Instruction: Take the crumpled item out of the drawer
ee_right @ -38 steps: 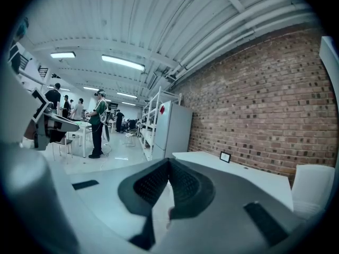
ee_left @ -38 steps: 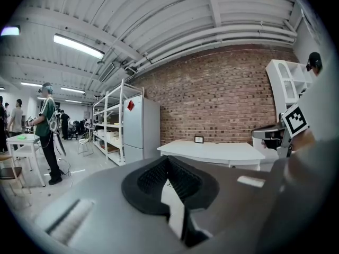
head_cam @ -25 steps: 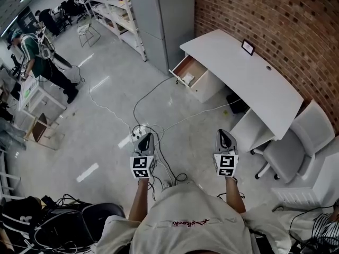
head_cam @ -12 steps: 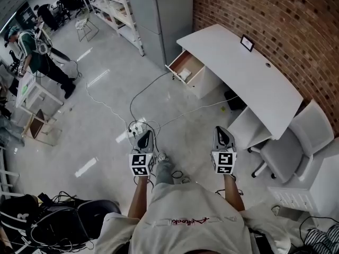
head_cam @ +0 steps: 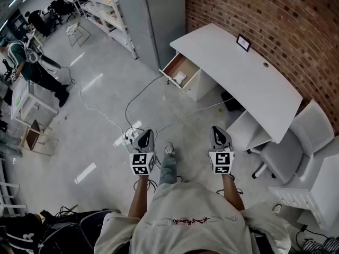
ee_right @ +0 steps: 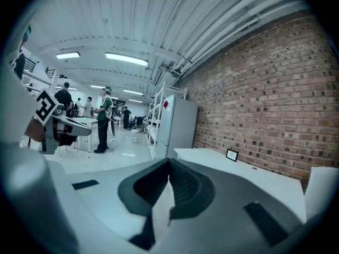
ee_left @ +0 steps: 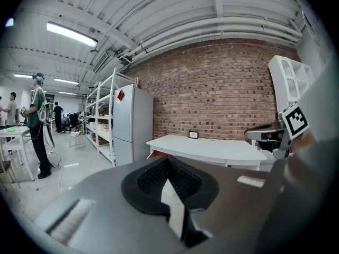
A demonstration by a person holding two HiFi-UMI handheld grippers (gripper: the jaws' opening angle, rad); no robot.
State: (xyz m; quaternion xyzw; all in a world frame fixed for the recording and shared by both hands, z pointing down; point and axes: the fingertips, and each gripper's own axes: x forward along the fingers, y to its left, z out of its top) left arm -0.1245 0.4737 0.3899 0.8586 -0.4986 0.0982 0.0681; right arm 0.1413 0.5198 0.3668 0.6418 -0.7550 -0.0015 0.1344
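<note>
The crumpled item is a small, pale, wadded lump, whitish against the brown wooden inside of the drawer. It lies toward the front right of the drawer's floor; its finer folds are too small to make out. The drawer stands pulled open from under the near end of the long white bench, which runs along the brick wall. A tall grey cabinet stands just beyond the drawer, and a small picture frame sits upright on the bench top by the wall. A grey chair is tucked in at the bench's other end.

Both grippers are held out over the pale floor, well apart from the drawer and side by side. The left gripper is clenched, its dark ribbed pads meeting at the tip with nothing held. The right gripper is likewise clenched on nothing. A thin cable trails across the floor from the drawer's side toward the left gripper. In the left gripper view the bench shows ahead, but the crumpled item cannot be seen there
</note>
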